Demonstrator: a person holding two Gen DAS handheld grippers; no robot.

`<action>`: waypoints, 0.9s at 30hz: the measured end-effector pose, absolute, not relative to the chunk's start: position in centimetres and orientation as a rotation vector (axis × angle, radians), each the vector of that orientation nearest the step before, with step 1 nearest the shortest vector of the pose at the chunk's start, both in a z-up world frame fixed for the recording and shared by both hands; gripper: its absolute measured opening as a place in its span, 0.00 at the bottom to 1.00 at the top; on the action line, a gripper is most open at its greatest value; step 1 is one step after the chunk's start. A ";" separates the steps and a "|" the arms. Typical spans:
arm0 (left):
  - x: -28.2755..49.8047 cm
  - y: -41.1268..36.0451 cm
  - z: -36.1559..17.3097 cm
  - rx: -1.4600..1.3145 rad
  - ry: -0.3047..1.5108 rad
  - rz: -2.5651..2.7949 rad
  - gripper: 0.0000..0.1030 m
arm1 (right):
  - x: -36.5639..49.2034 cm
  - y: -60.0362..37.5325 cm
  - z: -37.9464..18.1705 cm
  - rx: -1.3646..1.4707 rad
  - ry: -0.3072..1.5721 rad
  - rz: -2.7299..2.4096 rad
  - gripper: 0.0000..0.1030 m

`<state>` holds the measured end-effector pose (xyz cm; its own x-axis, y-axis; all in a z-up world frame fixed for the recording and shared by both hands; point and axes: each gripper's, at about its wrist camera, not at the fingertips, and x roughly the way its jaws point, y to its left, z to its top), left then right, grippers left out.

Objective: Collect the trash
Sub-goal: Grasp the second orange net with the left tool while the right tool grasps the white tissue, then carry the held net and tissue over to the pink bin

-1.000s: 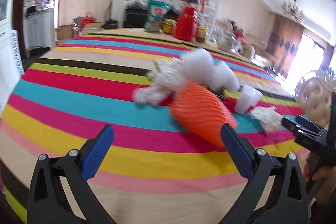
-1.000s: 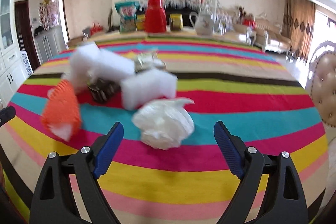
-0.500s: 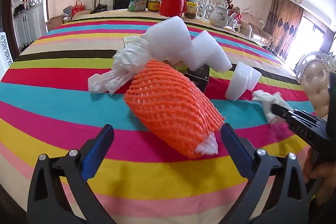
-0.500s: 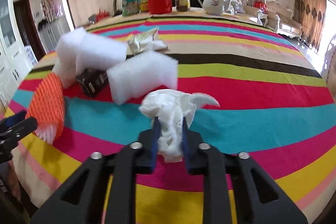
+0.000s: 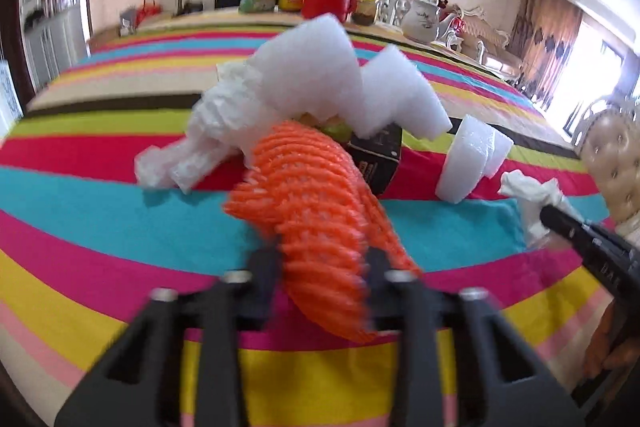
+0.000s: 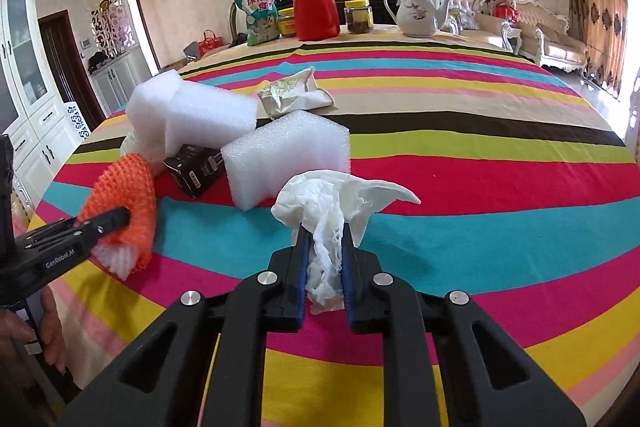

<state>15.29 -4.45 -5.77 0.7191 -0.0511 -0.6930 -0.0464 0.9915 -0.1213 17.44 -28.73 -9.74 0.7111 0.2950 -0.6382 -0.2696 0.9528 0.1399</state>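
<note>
- Pinching a crumpled white tissue point(image 6: 325, 223) in the right gripper point(image 6: 324, 247), jaws narrow, over the striped tablecloth point(image 6: 480, 187).
- Clamped the left gripper point(image 5: 322, 267) on an orange foam net point(image 5: 316, 211), low over the cloth.
- Crowded just beyond: white foam blocks point(image 6: 200, 115), a black box point(image 6: 196, 167), a crumpled wrapper point(image 6: 292, 93).
- Stood well apart at the far edge: red thermos point(image 6: 314, 5), teapot point(image 6: 416, 11).
</note>
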 end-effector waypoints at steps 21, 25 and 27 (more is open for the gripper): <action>11.6 -3.0 -3.7 -0.098 0.608 -0.038 0.18 | 15.4 -27.9 -8.9 -0.032 0.639 0.269 0.16; 11.0 -3.0 -3.4 -0.082 0.613 -0.057 0.18 | 14.5 -26.3 -8.3 -0.056 0.625 0.280 0.16; 10.3 -3.0 -2.9 -0.077 0.597 -0.064 0.18 | 13.5 -25.0 -7.6 -0.079 0.600 0.294 0.16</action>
